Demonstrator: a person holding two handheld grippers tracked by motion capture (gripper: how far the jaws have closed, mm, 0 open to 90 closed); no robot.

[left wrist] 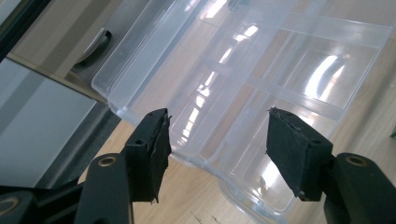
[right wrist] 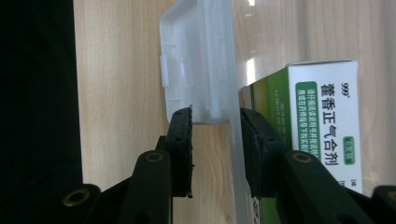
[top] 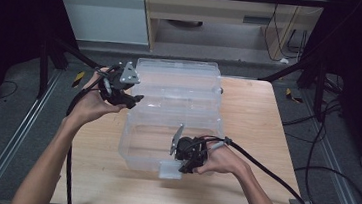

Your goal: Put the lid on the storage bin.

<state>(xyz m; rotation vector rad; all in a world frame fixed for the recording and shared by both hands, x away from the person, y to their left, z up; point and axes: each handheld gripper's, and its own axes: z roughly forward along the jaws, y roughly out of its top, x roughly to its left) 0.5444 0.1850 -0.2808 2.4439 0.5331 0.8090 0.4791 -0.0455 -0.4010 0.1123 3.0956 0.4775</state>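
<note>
Right now, a clear plastic storage box (top: 175,114) is sitting on the wooden table (top: 258,114), near the middle of the high view and reaching toward twelve o'clock. The right gripper (top: 186,167) is working at the box's near edge, at about six o'clock from its centre, and its jaws are straddling the front latch (right wrist: 198,65) and the thin front wall; whether the pads are actually pressing on the plastic cannot be told. In the right gripper view, a green and white medicine carton (right wrist: 322,121) is showing just behind that wall, at about three o'clock from the jaws. The left gripper (top: 136,99) is hovering at the box's left side, at about nine o'clock from its centre, held in the person's left hand (top: 91,104). Its jaws are standing wide apart with nothing between them, and they are pointing at the box's ribbed clear lid (left wrist: 261,70).
</note>
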